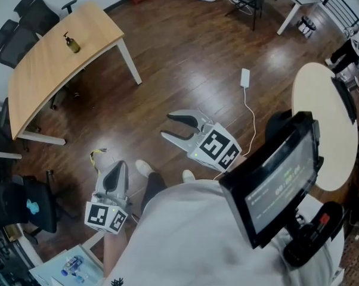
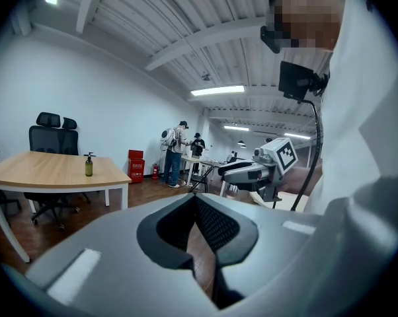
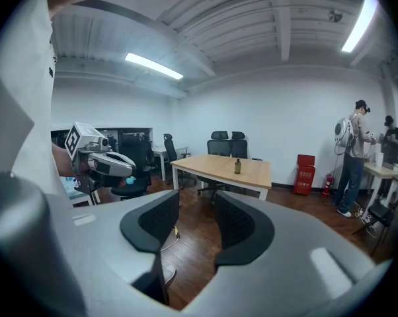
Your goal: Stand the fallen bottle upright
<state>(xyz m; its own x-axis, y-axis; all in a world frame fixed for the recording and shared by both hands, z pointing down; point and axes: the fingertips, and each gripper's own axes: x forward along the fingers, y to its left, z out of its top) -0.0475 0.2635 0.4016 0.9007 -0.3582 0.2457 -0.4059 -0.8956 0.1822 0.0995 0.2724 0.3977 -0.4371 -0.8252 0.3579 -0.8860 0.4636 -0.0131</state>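
Note:
A small dark pump bottle (image 1: 72, 43) stands upright on the light wooden table (image 1: 54, 70) at the far left of the room; it also shows as the bottle (image 2: 88, 166) in the left gripper view and the bottle (image 3: 237, 166) in the right gripper view. Both grippers hang over the wooden floor, well short of the table. My left gripper (image 1: 120, 168) has its jaws together and holds nothing. My right gripper (image 1: 171, 127) has its jaws apart, with only floor between them. In its own view the left gripper (image 2: 194, 201) shows a thin slit, while the right gripper (image 3: 196, 207) shows a clear gap.
Black office chairs (image 1: 24, 25) stand behind the table. A white adapter (image 1: 245, 78) with its cable lies on the floor. A round pale table (image 1: 319, 118) is at the right. Two people (image 3: 354, 157) stand at a far desk beside a red box (image 3: 305, 172).

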